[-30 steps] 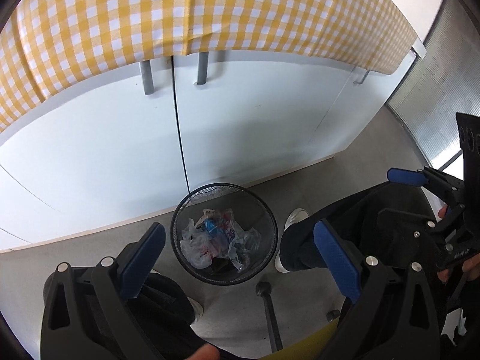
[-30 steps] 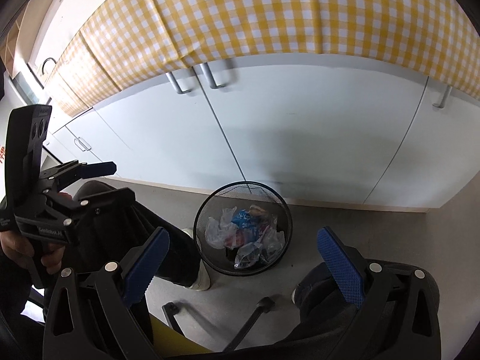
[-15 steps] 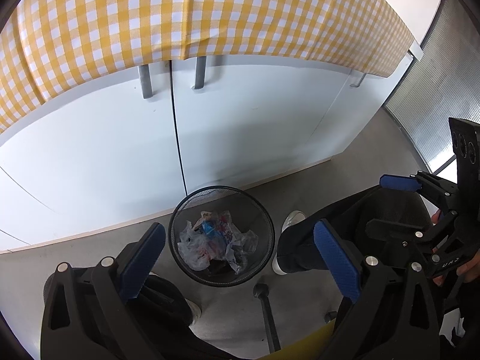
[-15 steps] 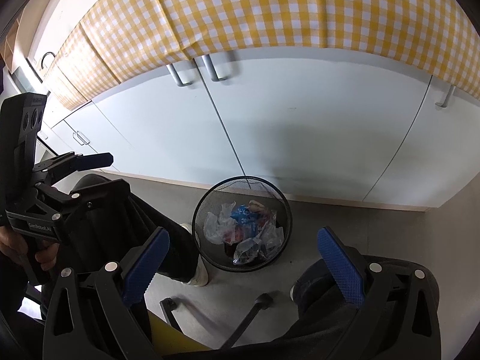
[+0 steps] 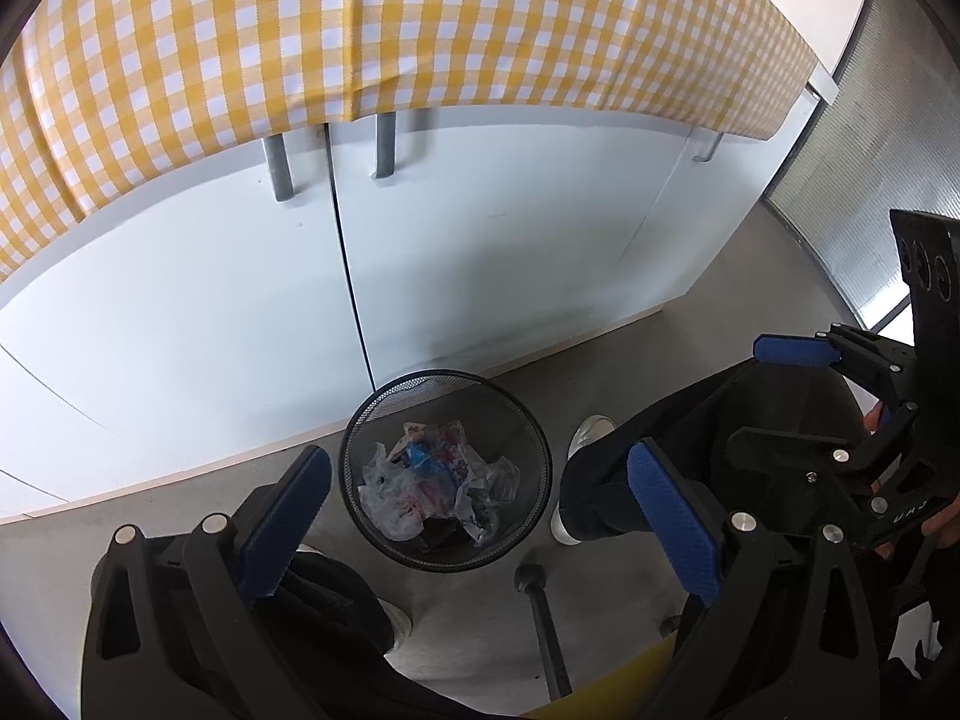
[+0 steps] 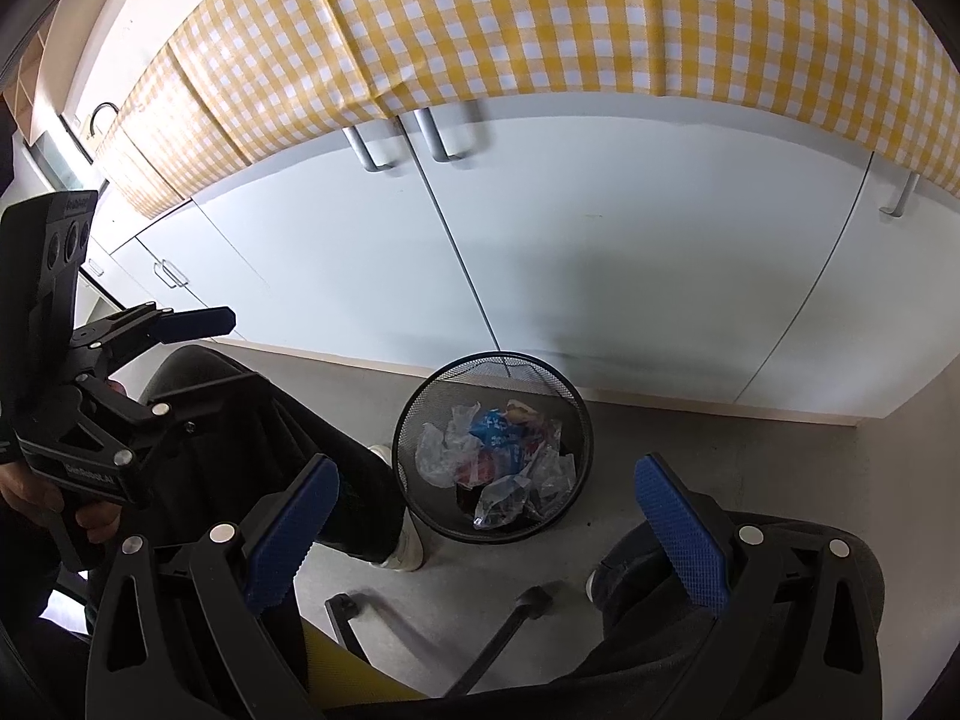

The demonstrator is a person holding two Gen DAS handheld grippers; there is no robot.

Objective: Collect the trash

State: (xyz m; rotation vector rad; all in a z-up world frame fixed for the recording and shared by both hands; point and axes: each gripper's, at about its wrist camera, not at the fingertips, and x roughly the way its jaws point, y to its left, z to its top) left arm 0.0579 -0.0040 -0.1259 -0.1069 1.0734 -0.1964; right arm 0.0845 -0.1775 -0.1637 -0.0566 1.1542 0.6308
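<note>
A black wire-mesh bin (image 5: 444, 396) stands on the grey floor against the white cabinets. It holds crumpled clear plastic bags and blue and red wrappers (image 5: 435, 477). My left gripper (image 5: 474, 516) is open and empty, high above the bin. My right gripper (image 6: 489, 522) is open and empty too, also above the bin (image 6: 495, 366) and its trash (image 6: 501, 456). Each gripper shows in the other's view: the right one at the right edge (image 5: 840, 396), the left one at the left edge (image 6: 114, 372).
White cabinet doors (image 5: 480, 252) with metal handles stand behind the bin under a yellow checked tablecloth (image 5: 360, 36). The person's legs in dark trousers (image 5: 660, 438) and white shoes (image 6: 402, 546) flank the bin. Chair base legs (image 5: 540, 618) and a yellow seat edge lie below.
Both views have drifted slightly; the bin sits a little lower and closer to centre between the fingers. Both grippers stay open and empty.
</note>
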